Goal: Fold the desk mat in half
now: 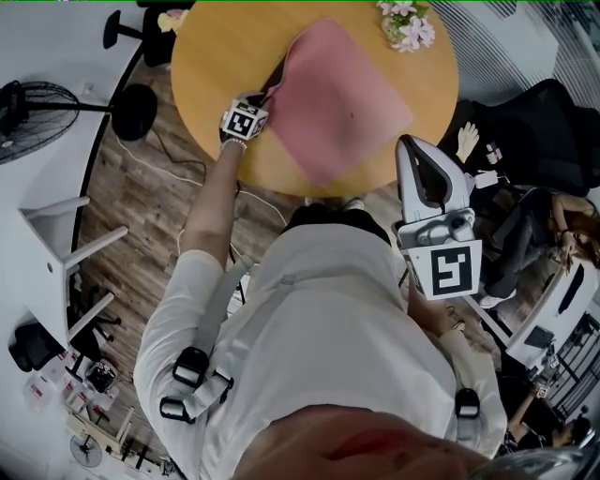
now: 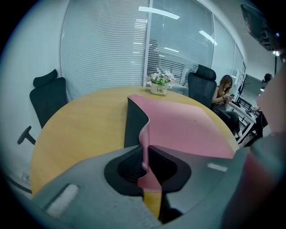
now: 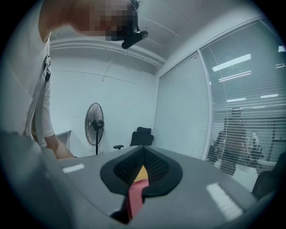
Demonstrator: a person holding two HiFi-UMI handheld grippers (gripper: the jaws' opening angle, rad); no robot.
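Over the table [image 1: 216, 56], left gripper [image 2: 146, 147] pinches the desk mat [image 1: 342, 103]; right gripper [image 3: 144, 151] closed.

A round wooden table [image 1: 216, 56] stands on a wood-plank floor [image 1: 141, 206], with a pot of flowers [image 2: 160, 82] at its far edge. Beyond the table, slatted blinds [image 2: 107, 49] cover glass walls, and black office chairs [image 2: 48, 96] stand just behind it. Off to the table's side, a pedestal fan [image 3: 94, 123] stands by a white wall [image 3: 120, 98]. Strip lights [image 2: 158, 12] glow overhead.

Matt desk mat [image 1: 342, 103] (smooth), wooden table [image 1: 211, 66]
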